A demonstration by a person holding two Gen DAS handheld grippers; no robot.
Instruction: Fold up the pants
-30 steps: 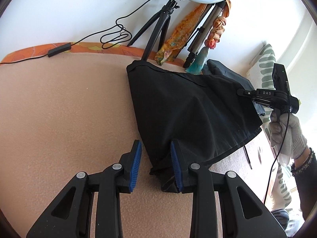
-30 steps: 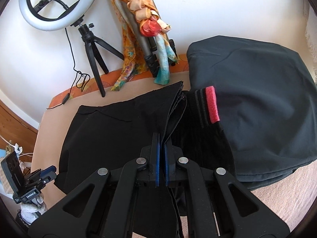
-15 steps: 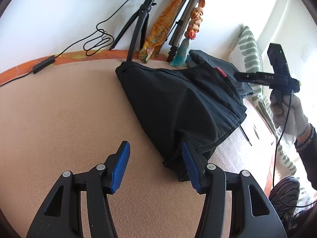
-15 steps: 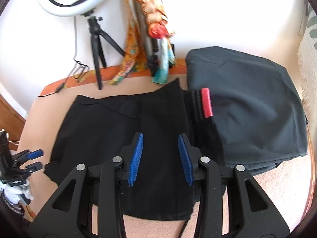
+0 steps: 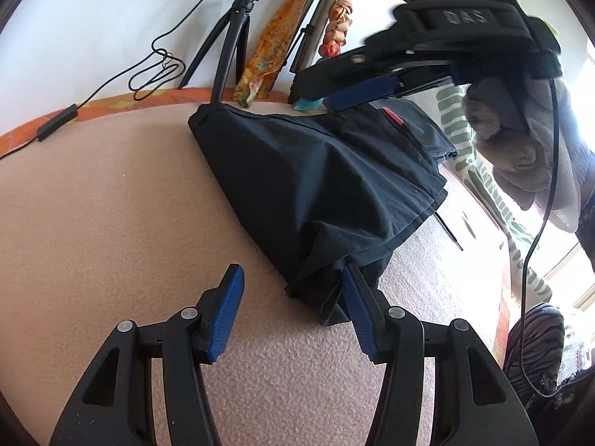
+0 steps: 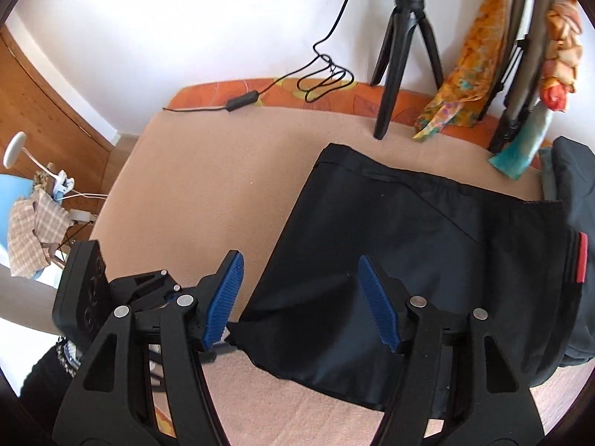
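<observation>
One pair of matte black pants lay folded into a rough wedge on the pebbly peach blanket. The left gripper stood open, the crumpled hem touching its right ribbed blue pad. The right gripper, shut on the cloth a second earlier, was opening above it, pinching nothing. Two tripods stood beyond.

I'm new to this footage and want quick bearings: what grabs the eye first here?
The folded black pants dominate, lying flat on the peach-coloured blanket with a dark grey garment beside them. Both blue-padded grippers are off the cloth: the left gripper is open at the pants' near corner, and the right gripper hovers above them, its jaws opening with nothing gripped. A black tripod stands by the white wall.
</observation>
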